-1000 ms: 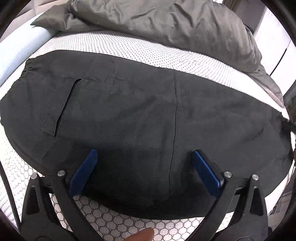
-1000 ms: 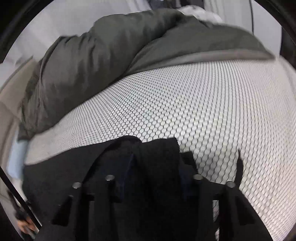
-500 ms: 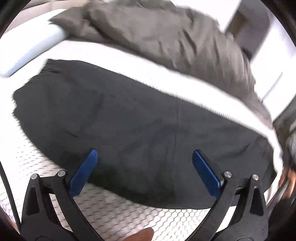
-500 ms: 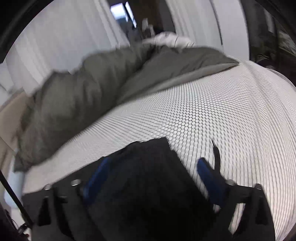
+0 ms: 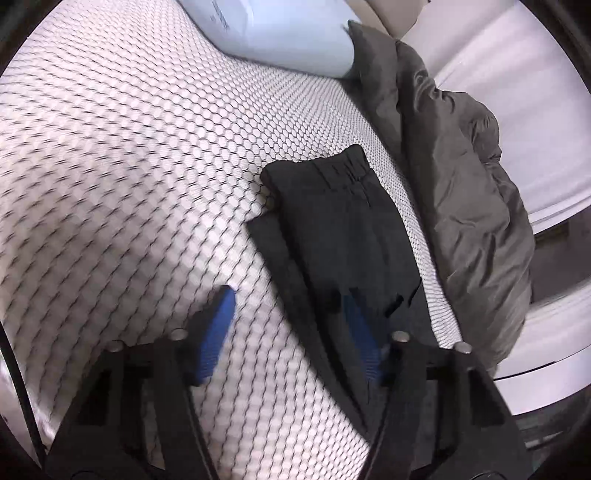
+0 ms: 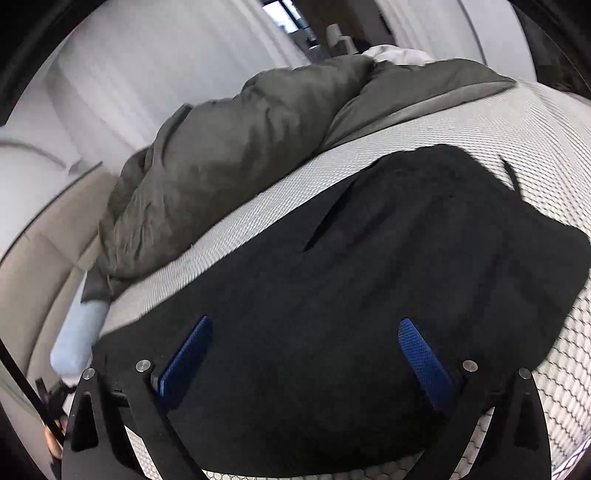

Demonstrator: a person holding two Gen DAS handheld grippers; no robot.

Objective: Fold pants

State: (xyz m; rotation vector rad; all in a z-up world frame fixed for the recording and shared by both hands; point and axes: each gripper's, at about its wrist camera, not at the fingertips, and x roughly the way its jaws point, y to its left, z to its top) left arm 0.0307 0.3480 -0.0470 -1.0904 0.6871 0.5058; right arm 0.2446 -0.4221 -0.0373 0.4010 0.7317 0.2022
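1. On the mattress (image 5: 129, 155) lie the black pants (image 6: 369, 295), folded, beside a grey duvet (image 5: 461, 177).
2. Left gripper (image 5: 291, 332) jaws, just closing, straddle the pants' edge without pressing.
3. Right gripper (image 6: 306, 354) jaws stand wide apart above the pants, gripping nothing.
4. Past them lies a pale pillow (image 5: 288, 33).

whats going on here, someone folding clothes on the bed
Yes. A person with a handheld gripper in each hand is folding black pants on a bed with a honeycomb-patterned cover. The right gripper hangs open above the pants, gripping nothing. The left gripper has just been closing, with a folded edge of the pants between its fingers; the blur hides whether the pads press on it. A grey duvet lies bunched behind.
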